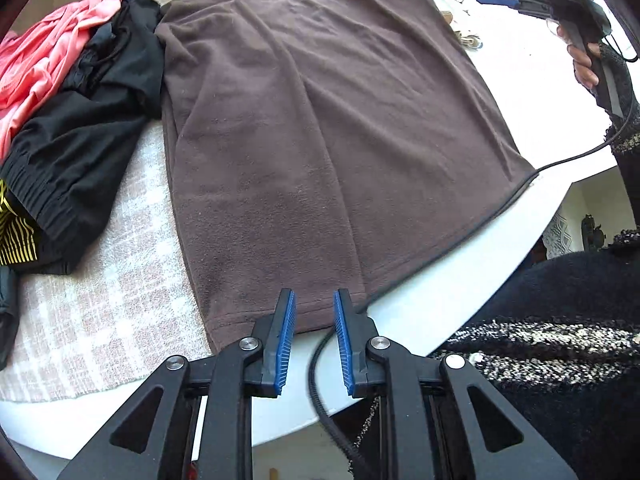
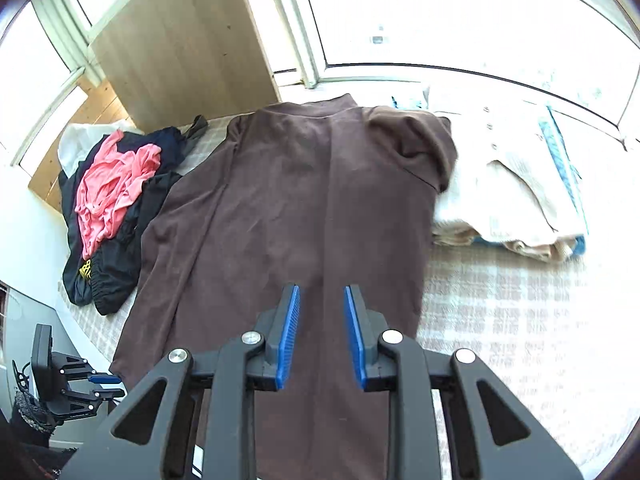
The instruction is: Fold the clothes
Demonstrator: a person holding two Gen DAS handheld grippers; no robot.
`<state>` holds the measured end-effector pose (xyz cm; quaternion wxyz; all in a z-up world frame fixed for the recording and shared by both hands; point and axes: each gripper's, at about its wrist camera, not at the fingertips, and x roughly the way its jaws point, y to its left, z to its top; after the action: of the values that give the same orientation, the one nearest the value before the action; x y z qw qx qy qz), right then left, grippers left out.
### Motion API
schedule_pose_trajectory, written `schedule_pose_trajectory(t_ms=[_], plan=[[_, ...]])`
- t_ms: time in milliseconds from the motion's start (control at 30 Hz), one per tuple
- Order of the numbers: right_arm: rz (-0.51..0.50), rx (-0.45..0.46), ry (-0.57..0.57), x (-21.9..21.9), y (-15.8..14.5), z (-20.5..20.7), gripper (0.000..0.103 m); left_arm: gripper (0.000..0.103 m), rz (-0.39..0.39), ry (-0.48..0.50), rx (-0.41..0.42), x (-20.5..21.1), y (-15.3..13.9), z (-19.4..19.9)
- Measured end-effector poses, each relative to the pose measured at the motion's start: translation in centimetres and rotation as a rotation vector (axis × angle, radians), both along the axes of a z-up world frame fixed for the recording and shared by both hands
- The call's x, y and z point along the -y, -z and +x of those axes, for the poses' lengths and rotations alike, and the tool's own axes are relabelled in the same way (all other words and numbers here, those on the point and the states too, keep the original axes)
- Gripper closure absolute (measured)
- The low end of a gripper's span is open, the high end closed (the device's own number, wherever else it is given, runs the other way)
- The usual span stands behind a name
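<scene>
Brown fleece garment (image 2: pixel 296 208) lies flat along the worktop (image 1: pixel 520 80), on a checked woven cloth (image 1: pixel 120 312), sleeves folded inward. Left hand-held gripper (image 1: pixel 315 336) hovers at its hem, jaws parted, empty. Right hand-held gripper (image 2: pixel 321 332) likewise parted, empty. Crumpled pink and black clothes (image 2: pixel 116 208) lie beside; folded cream stack (image 2: pixel 508 200) opposite.

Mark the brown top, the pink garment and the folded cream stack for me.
brown top (image 2: pixel 304 208): right wrist view, middle of its flat body.
pink garment (image 2: pixel 112 192): right wrist view, crumpled centre, atop the dark clothes.
folded cream stack (image 2: pixel 496 196): right wrist view, top layer below the buttons.
</scene>
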<state>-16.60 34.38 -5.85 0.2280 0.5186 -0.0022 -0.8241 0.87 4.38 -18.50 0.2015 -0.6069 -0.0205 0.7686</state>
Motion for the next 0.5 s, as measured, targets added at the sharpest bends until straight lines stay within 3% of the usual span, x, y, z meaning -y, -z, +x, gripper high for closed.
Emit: schedule_pose_trajectory(t_ms=[100, 233, 300, 367, 500], plan=[[-0.001, 0.015, 0.135, -4.3, 0.8, 2.5, 0.072, 0.081, 0.044, 0.070, -0.057, -2.0, -2.0, -0.4], [0.026, 0.049, 0.241, -7.5, 2.9, 4.0, 0.072, 0.081, 0.104, 0.163, -0.133, -4.7, -4.7, -1.0], [0.015, 0.044, 0.243, -8.5, 3.1, 3.8, 0.072, 0.081, 0.124, 0.212, -0.171, -6.6, -5.6, -1.3], [0.075, 0.004, 0.222, -9.1, 2.9, 3.0, 0.072, 0.081, 0.119, 0.265, -0.207, -10.1, -5.3, -1.9], [0.134, 0.009, 0.121, -9.6, 3.4, 0.4, 0.072, 0.080, 0.170, 0.325, -0.217, -16.8, -4.6, -3.2]])
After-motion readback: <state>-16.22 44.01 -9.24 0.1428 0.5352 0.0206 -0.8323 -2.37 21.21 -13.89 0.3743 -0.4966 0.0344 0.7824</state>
